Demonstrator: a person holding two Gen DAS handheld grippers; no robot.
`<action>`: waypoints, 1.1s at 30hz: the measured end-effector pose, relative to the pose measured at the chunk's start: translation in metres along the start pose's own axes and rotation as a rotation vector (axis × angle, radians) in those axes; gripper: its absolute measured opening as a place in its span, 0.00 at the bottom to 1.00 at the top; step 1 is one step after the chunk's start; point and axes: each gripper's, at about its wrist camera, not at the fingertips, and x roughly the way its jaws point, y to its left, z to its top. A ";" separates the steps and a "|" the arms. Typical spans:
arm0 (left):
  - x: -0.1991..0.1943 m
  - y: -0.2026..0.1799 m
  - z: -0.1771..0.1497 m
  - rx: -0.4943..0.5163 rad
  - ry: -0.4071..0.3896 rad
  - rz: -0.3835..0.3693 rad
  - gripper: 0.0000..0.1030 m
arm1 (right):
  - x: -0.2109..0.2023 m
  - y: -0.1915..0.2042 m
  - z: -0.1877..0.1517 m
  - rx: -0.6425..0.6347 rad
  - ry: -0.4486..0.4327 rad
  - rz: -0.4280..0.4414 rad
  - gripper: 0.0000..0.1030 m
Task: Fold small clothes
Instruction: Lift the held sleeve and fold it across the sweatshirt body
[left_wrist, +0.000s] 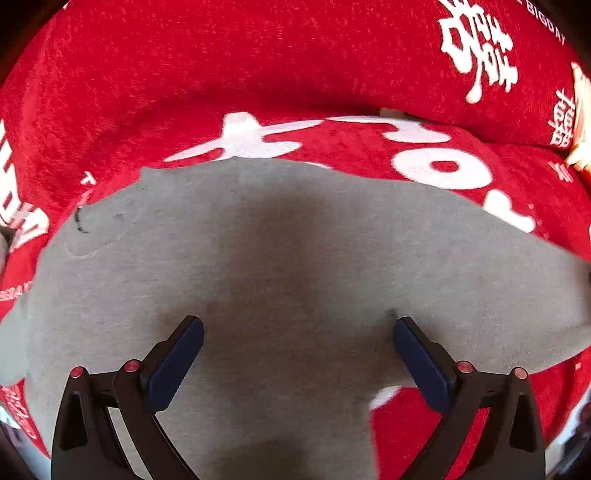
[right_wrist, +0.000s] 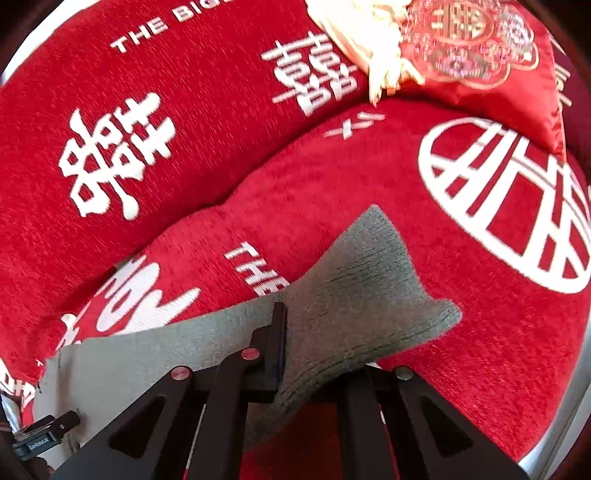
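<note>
Right, the grey garment (left_wrist: 295, 280) lies spread flat on the red sofa cover (left_wrist: 184, 74) with its big white lettering, and the left claw (left_wrist: 299, 328) hovers right over the cloth, fingers wide apart and gripping nothing, its shadow dark on the fabric between them. Over on the other side, the right claw (right_wrist: 291, 321) is clamped tight on a ribbed grey cuff (right_wrist: 369, 288) of that same garment, and the sleeve end fans out past the fingers and lifts off the cover. Up at the back, a red embroidered cushion (right_wrist: 498, 66) leans by a cream fringed piece (right_wrist: 369, 40). The left claw's dark tip peeks in at the lower left of the right-hand view.
</note>
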 end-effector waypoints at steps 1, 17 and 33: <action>0.004 0.002 -0.002 0.016 0.018 0.001 1.00 | -0.006 0.002 0.002 0.002 -0.009 -0.002 0.06; -0.029 0.115 -0.068 -0.138 -0.015 -0.059 1.00 | -0.057 0.054 0.002 -0.012 -0.058 0.003 0.06; -0.053 0.199 -0.118 -0.216 -0.076 -0.048 1.00 | -0.098 0.143 -0.022 -0.107 -0.098 0.040 0.05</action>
